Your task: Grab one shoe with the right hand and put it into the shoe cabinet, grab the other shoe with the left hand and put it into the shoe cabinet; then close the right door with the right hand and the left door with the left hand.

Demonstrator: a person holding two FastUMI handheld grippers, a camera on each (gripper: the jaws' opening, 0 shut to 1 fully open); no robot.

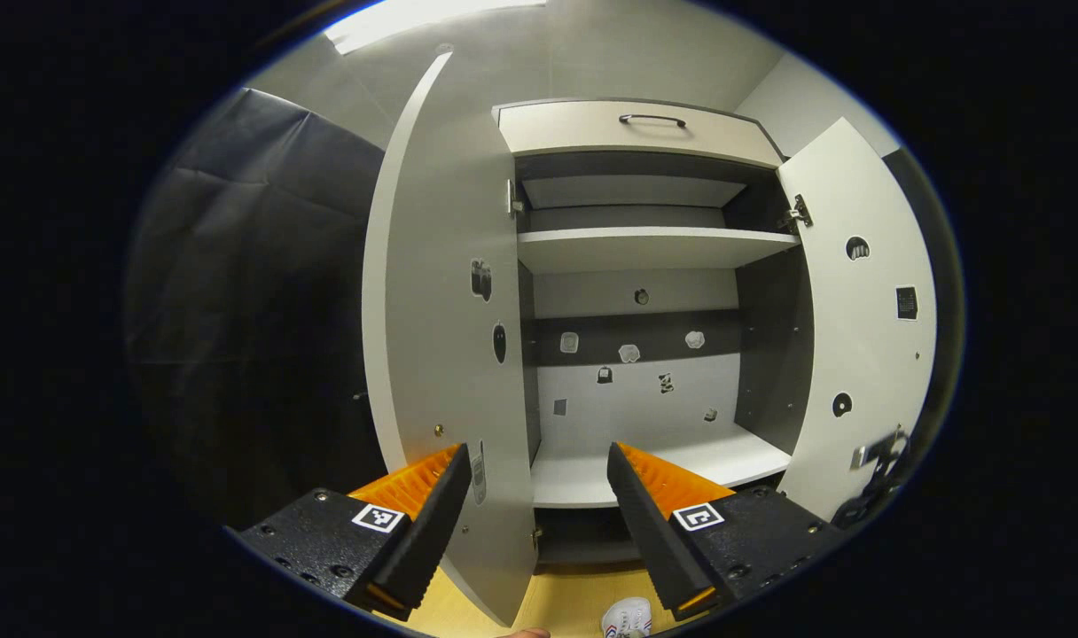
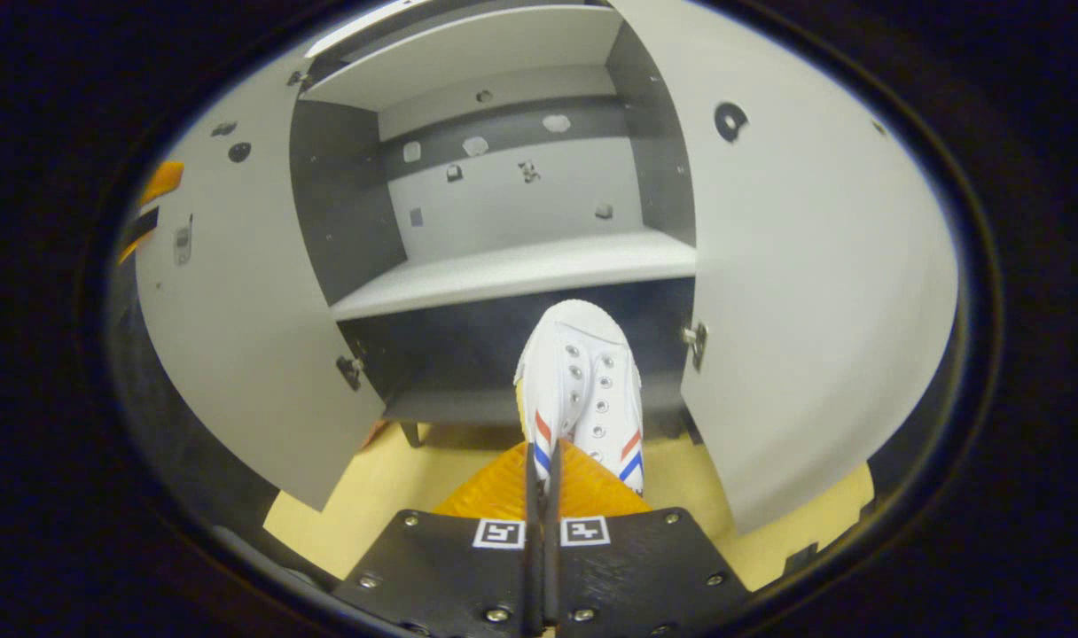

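Shoe cabinet — pale carcass with dark inner walls, both doors standing wide open; left door and right door flank the opening, a drawer with a dark handle sits above, and small stickers dot the back panel. Lower shelf — bare, pale, at mid-height in the right gripper view, with a dark recess beneath it. Floor — yellowish, in front of the cabinet. White shoe — laced, red and blue stripes on its sides, toe pointing toward the cabinet, held in front of the dark recess just below the lower shelf. Right gripper — fingers drawn nearly together, apparently pinching the shoe at its heel end, though the contact itself is hidden. Left gripper — fingers spread wide, holding nothing, aimed at the cabinet interior. Step in hand, as judged: carrying the first shoe to the cabinet. Next move likely calls for lifting the toe clear of the shelf edge, pushing forward between the doors, then releasing — the second shoe comes after.
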